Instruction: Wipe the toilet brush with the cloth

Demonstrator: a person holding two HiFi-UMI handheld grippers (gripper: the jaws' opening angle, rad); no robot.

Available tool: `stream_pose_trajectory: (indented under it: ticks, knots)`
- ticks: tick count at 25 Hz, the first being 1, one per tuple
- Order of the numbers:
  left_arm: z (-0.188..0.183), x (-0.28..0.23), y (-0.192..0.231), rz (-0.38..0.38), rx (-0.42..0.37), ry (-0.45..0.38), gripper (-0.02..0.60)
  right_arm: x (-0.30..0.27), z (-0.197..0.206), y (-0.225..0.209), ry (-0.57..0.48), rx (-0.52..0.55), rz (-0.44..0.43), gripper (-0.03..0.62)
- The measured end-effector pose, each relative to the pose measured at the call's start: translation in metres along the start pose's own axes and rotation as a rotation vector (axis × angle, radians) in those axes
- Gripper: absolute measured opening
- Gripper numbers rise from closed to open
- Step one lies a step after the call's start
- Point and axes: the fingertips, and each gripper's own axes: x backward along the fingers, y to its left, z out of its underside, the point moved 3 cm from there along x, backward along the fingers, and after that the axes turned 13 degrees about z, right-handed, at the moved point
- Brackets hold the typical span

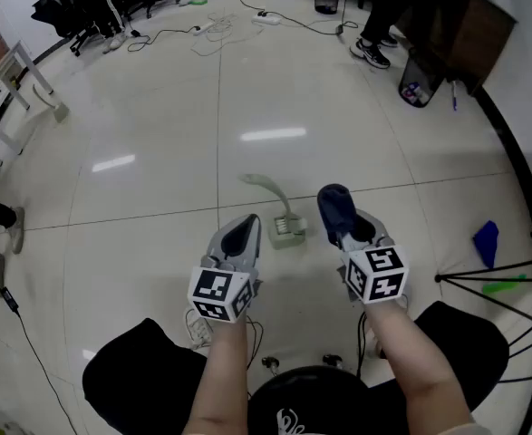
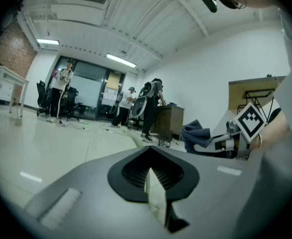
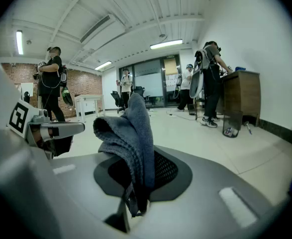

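Observation:
A pale green toilet brush [image 1: 278, 199] stands in its holder [image 1: 289, 235] on the tiled floor, its handle curving up and to the left. My left gripper [image 1: 249, 219] sits just left of the holder, jaws shut, and I see nothing held between them. In the left gripper view [image 2: 148, 169] the brush handle [image 2: 134, 138] shows ahead of the jaws. My right gripper [image 1: 340, 217] is just right of the brush, shut on a dark blue cloth [image 1: 335, 204]. The cloth [image 3: 131, 133] bunches up out of that gripper's jaws [image 3: 136, 176] and hides its fingertips.
People stand near a wooden desk [image 1: 469, 30] at the far side. Cables [image 1: 213, 31] trail over the floor, and a black bin [image 1: 418, 82] stands at the far right. A blue object [image 1: 486, 241] and black stand legs [image 1: 519, 270] lie to my right. A white rack [image 1: 7, 98] is at the left.

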Motion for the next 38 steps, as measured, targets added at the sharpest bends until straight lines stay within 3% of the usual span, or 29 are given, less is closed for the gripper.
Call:
stream_pose_trajectory:
  ticks: [4,9,12,18,22,26,31,38]
  knots:
    - [0.073,-0.025,0.021,0.039,0.102,0.079,0.005,-0.039,0.080,0.019,0.168,-0.030,-0.048,0.061]
    - [0.136,-0.058,0.048,0.097,0.145,0.169,0.005,-0.069,0.168,0.068,0.326,0.000,-0.217,0.061]
    - [0.172,-0.067,0.055,0.153,0.160,0.232,0.005,-0.082,0.215,0.092,0.421,-0.037,-0.280,0.061]
    - [0.189,-0.098,0.062,0.236,0.120,0.267,0.005,-0.121,0.243,0.119,0.453,-0.145,-0.342,0.061]
    - [0.209,-0.114,0.070,0.200,0.138,0.311,0.005,-0.143,0.247,0.113,0.455,-0.236,-0.347,0.061]
    - [0.218,-0.114,0.069,0.177,0.163,0.349,0.006,-0.146,0.255,0.103,0.471,-0.199,-0.361,0.069]
    - [0.217,-0.116,0.069,0.171,0.176,0.332,0.006,-0.151,0.276,0.071,0.543,-0.263,-0.265,0.071]
    - [0.217,-0.115,0.069,0.169,0.182,0.323,0.006,-0.147,0.296,-0.014,0.596,-0.526,-0.011,0.068]
